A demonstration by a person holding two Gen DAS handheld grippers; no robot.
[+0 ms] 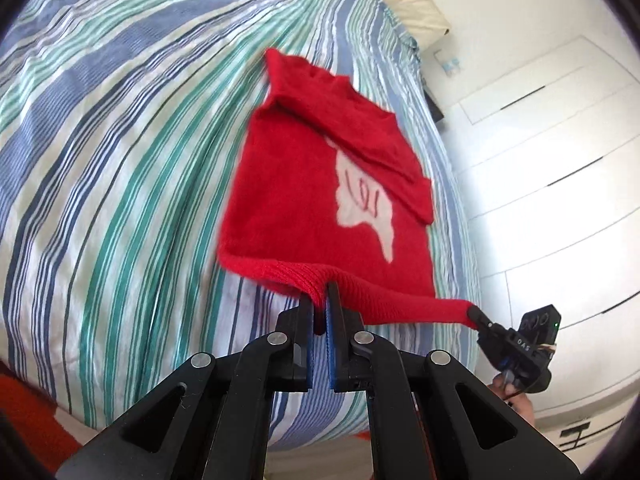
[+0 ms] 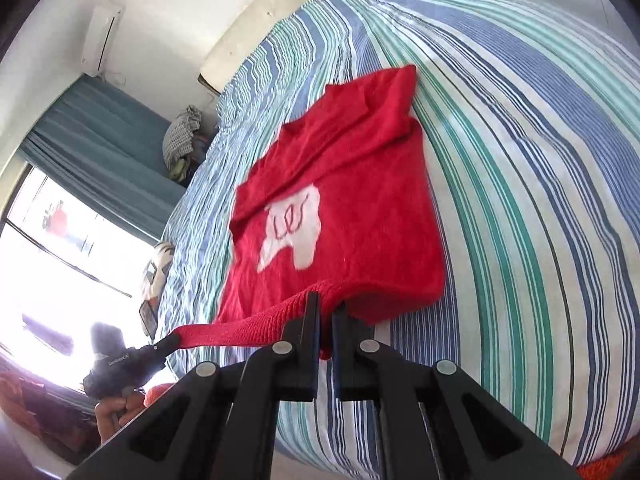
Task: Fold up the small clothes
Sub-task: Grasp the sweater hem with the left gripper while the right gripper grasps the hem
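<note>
Both tools pinch the ribbed hem of the red sweater (image 1: 288, 200), left tool (image 1: 320, 312) and right tool (image 2: 326, 320) at opposite corners, its body stretching away from them along the striped bed (image 1: 120, 140).

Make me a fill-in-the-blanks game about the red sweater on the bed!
1. The red sweater lies on a ____ bedsheet.
2. The left gripper and right gripper both pinch its ribbed ____.
3. The patch on its front is ____.
4. Both grippers are ____ on the cloth.

Missing words: striped; hem; white; shut
</note>
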